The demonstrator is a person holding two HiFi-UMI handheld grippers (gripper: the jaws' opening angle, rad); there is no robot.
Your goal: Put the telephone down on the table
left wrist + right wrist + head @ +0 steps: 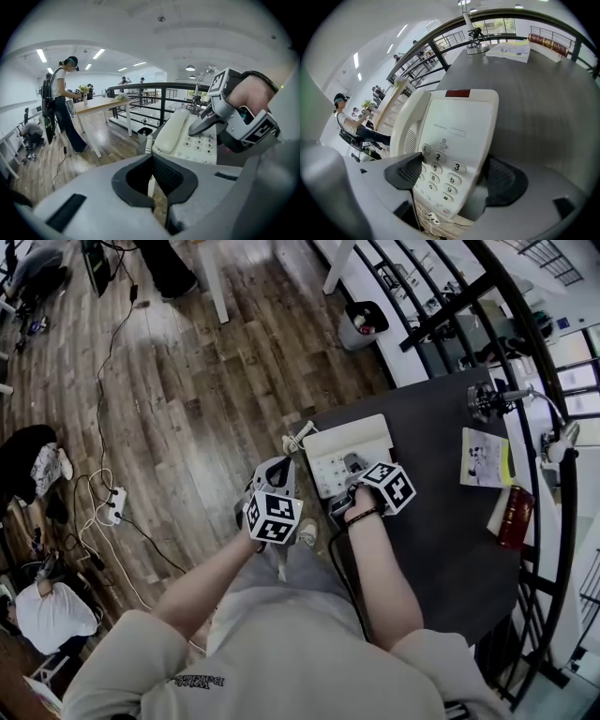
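Observation:
A cream telephone (342, 451) lies flat on the dark table (441, 521), close to the table's left edge, with its handset (410, 122) in the cradle. My right gripper (454, 176) straddles the keypad end, jaws wide; the left pad hovers over the number keys and the right pad stands off the phone's right side, neither pressing. My left gripper (278, 470) hangs just off the table edge, left of the phone, over the wood floor. Its pads meet with nothing between them. In the left gripper view the telephone (187, 136) and the right gripper (206, 124) lie ahead.
A desk lamp (487, 399), a booklet (486, 457) and a red book (516, 517) sit on the table's far right side. A black railing (525, 343) curves round the table. A bin (361, 322) stands beyond it. A person (58, 93) stands at a white table (101, 104).

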